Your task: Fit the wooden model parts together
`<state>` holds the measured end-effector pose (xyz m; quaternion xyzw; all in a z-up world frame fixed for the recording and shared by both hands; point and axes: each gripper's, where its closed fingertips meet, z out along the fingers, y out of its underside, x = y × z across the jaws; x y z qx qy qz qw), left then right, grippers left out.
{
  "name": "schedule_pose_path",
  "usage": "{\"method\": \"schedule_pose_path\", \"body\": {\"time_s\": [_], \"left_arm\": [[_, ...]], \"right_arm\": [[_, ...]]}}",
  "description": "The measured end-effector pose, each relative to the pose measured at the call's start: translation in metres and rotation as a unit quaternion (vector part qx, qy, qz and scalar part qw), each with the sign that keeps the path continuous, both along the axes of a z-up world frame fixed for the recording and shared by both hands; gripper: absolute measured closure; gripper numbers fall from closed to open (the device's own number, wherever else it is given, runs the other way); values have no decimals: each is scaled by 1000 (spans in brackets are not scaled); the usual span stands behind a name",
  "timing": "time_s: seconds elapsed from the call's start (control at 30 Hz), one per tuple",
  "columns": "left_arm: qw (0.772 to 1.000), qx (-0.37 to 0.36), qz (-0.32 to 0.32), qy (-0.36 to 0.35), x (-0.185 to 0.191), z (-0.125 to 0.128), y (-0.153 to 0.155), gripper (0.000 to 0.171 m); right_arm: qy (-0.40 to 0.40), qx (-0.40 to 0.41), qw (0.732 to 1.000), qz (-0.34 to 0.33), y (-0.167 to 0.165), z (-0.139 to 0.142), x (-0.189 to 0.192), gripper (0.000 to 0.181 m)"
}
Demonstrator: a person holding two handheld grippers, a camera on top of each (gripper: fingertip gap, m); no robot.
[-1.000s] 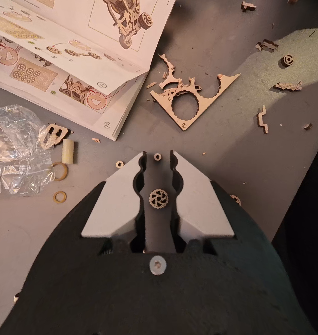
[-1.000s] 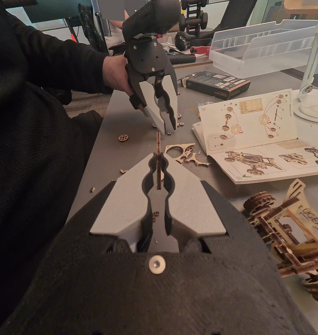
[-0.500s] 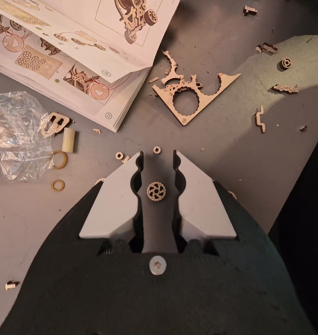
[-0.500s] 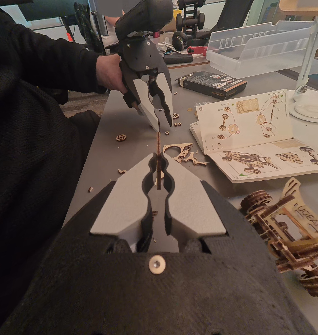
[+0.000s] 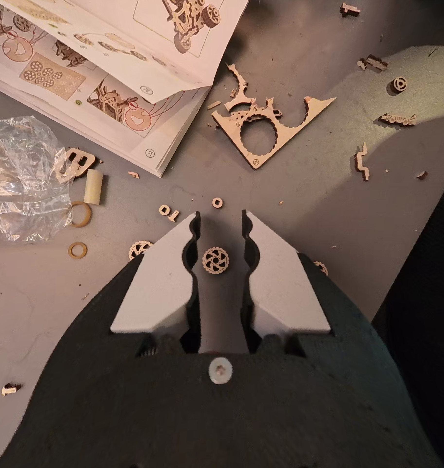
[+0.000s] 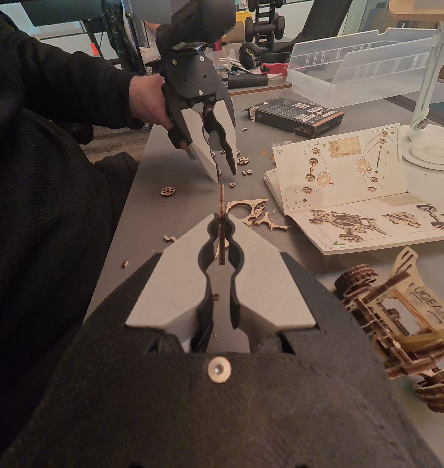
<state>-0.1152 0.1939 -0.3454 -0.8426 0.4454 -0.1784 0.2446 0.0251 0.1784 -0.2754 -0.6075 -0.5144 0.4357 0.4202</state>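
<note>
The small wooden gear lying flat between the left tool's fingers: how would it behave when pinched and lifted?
The wooden gear looks thin and flat on the table, so probably light but hard to get under. Its cut-out spokes suggest it could snap if squeezed hard. On edge it might roll.

table (image 5: 317, 202) grey | gear (image 5: 215, 260) tan, spiral cutouts | booklet (image 6: 342, 162) white | box (image 6: 295, 117) black

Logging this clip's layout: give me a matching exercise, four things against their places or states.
Things:
1. small spoked wheel
2. thin wooden axle
3. open instruction booklet
4. clear plastic bag

Places or states:
A. crumpled at the table's left edge, left wrist view
B. clamped by the right gripper
C. flat on the table between the left gripper's open fingers
D. at the top left, left wrist view

Pairs: 1-C, 2-B, 3-D, 4-A
</note>
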Motion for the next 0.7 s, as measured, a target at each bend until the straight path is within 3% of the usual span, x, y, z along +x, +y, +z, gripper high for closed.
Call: {"method": "schedule_pose_path", "body": {"time_s": [0.7], "left_arm": [[1000, 4, 2, -1, -3, 3, -3, 142]], "right_arm": [[0, 3, 1000, 0, 0, 1, 0, 180]]}}
